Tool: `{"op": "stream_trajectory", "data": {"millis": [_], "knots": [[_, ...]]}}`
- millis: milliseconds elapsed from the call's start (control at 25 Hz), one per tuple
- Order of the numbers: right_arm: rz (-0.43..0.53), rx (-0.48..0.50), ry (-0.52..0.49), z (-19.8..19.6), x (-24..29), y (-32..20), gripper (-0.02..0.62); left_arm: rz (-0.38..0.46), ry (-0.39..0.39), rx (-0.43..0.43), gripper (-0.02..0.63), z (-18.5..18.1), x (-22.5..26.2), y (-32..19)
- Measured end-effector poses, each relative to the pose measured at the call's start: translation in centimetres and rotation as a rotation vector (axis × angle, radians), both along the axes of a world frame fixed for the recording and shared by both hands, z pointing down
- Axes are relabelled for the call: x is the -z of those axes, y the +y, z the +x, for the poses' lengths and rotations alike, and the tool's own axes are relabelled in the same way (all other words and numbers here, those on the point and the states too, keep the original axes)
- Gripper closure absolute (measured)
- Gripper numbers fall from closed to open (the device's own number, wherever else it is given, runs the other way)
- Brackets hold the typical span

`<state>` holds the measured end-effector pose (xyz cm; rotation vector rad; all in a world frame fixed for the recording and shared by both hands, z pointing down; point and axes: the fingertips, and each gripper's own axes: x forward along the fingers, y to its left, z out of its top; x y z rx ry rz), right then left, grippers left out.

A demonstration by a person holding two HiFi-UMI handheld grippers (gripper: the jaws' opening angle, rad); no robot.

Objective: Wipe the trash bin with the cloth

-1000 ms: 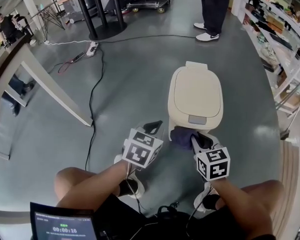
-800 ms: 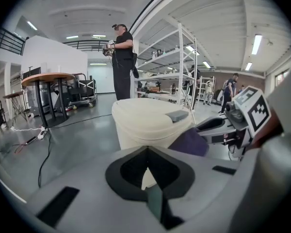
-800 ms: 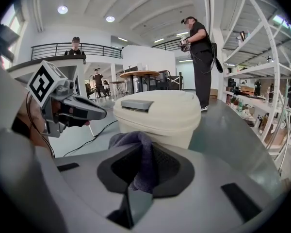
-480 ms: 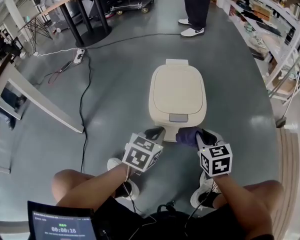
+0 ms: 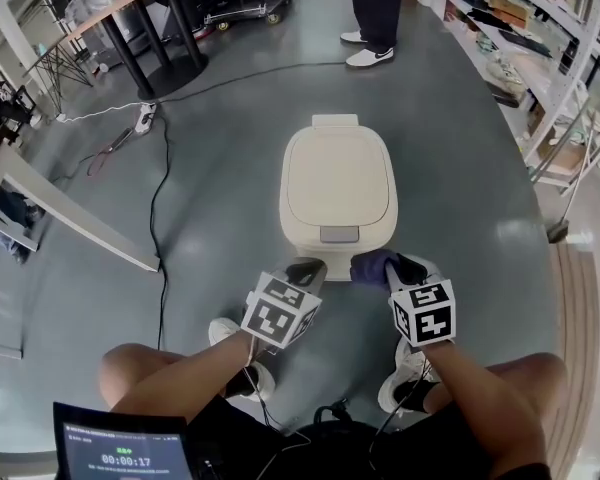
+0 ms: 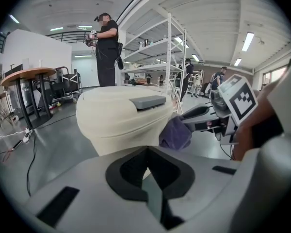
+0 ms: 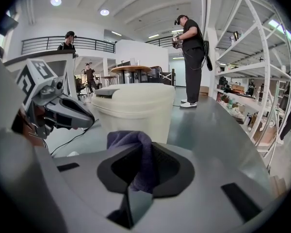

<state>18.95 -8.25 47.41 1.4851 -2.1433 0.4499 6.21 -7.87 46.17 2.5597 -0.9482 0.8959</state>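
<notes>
Holding the purple cloth [image 5: 372, 265] pinched between its fingers, your right gripper [image 5: 394, 266] sits low at the near side of the cream trash bin [image 5: 338, 193]. In the right gripper view, the cloth bunches up out of the closed fingers, with the bin's wall straight ahead. From the left gripper view, the cloth lies at the bin's right front corner, below the lid; whether it presses on the wall or hangs just off it, you cannot tell from these views.

Your left gripper [image 5: 305, 268] hovers just beside the right one, at the bin's near left corner. Its fingers are pressed together with nothing between them, and they point at the bin's lower front.

The bin stands upright on the grey floor [image 5: 220, 218] with its lid down, and the grey latch plate [image 5: 339, 234] faces you. Your two shoes are planted on the floor below the grippers. Beyond the bin a person [image 5: 374, 8] stands well apart from it. A black cable [image 5: 158, 218] trails across the floor to your left, and white shelving [image 5: 540, 58] lines the right side.
</notes>
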Motion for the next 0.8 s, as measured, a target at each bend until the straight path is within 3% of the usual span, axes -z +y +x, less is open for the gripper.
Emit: {"op": "stream_trajectory", "data": {"millis": [160,800], "knots": [[-0.007,0.028,-0.034,-1.4,-0.8,0.6,0.531,-0.013,-0.007,0.037,0.604,-1.8,-0.7,-0.1],[-0.086,0.267,0.037,-13.8,-4.3,-0.1,0.531,-0.046,0.035,0.219,0.604,-11.9,-1.5,-0.5]]}}
